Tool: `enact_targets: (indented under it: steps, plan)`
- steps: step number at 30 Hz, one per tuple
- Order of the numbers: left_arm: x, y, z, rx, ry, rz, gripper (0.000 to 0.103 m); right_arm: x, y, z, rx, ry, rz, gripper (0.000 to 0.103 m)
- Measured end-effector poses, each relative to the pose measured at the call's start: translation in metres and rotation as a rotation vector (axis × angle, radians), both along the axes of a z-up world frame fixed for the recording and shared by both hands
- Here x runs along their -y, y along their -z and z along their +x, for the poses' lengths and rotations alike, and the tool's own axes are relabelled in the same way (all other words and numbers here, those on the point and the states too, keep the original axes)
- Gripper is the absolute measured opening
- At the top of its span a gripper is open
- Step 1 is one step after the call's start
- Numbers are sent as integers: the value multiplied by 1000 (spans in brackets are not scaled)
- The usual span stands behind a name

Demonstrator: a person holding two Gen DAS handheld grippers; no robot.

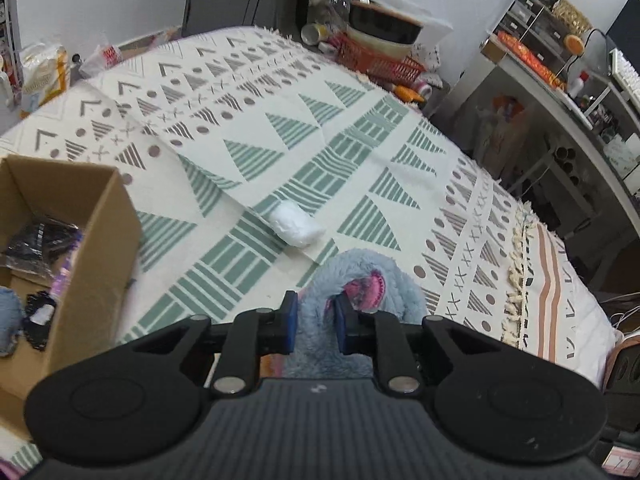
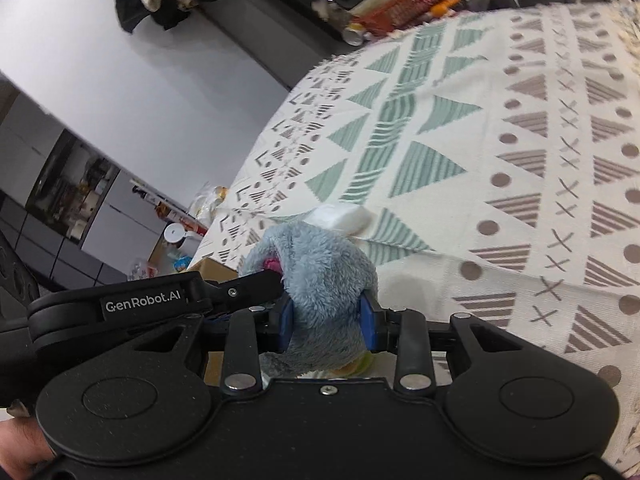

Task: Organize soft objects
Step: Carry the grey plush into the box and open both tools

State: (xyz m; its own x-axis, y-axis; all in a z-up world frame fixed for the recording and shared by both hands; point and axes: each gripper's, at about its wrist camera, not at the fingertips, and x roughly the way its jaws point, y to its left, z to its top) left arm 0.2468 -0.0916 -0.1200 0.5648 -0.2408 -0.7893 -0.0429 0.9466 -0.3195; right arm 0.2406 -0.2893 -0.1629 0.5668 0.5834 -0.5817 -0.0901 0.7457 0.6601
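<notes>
A fluffy blue plush sock [image 1: 360, 280] with a pink patterned lining is held above the patterned bedspread [image 1: 360, 152]. My left gripper [image 1: 314, 322] is shut on its fuzzy edge, blue pads pressing the fabric. In the right wrist view the same blue plush sock [image 2: 316, 264] bulges between the blue pads of my right gripper [image 2: 326, 322], which is shut on it. The left gripper's black arm [image 2: 160, 296] reaches into the sock from the left. A white soft bundle [image 1: 296, 224] lies on the bedspread just beyond the sock; the white bundle [image 2: 340, 216] shows behind it.
An open cardboard box [image 1: 68, 240] at the left holds dark fabric items and something blue. A red basket [image 1: 380, 60] with bowls and clutter stands at the far edge of the bed. A desk with shelves [image 1: 560, 80] is on the right.
</notes>
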Motion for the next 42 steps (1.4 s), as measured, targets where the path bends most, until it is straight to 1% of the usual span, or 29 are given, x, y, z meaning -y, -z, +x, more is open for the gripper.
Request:
enact_targets:
  steps: [2, 6, 13, 21, 24, 29, 33, 42]
  plan:
    - [-7, -6, -5, 19, -10, -11, 18, -6, -8, -4, 21, -3, -11, 32]
    - [-22, -16, -13, 39, -29, -27, 18, -20, -19, -12, 34, 5, -13, 32]
    - [-63, -30, -30, 74, -74, -75, 17, -55, -42, -21, 66, -21, -43, 33]
    - [-108, -37, -43, 88, -122, -115, 18, -101, -58, -29, 61, -23, -72, 33]
    - [-124, -38, -46, 87, -147, -133, 17, -117, -62, -31, 58, -23, -89, 33]
    - [-151, -38, -56, 102, -181, -142, 17, -145, -70, -32, 61, -42, -107, 33]
    - [-172, -38, -63, 102, -227, -153, 17, -165, -71, -36, 59, -59, -111, 33]
    - [-211, -23, -71, 89, -299, -199, 17, -204, -67, -36, 40, -90, -138, 33]
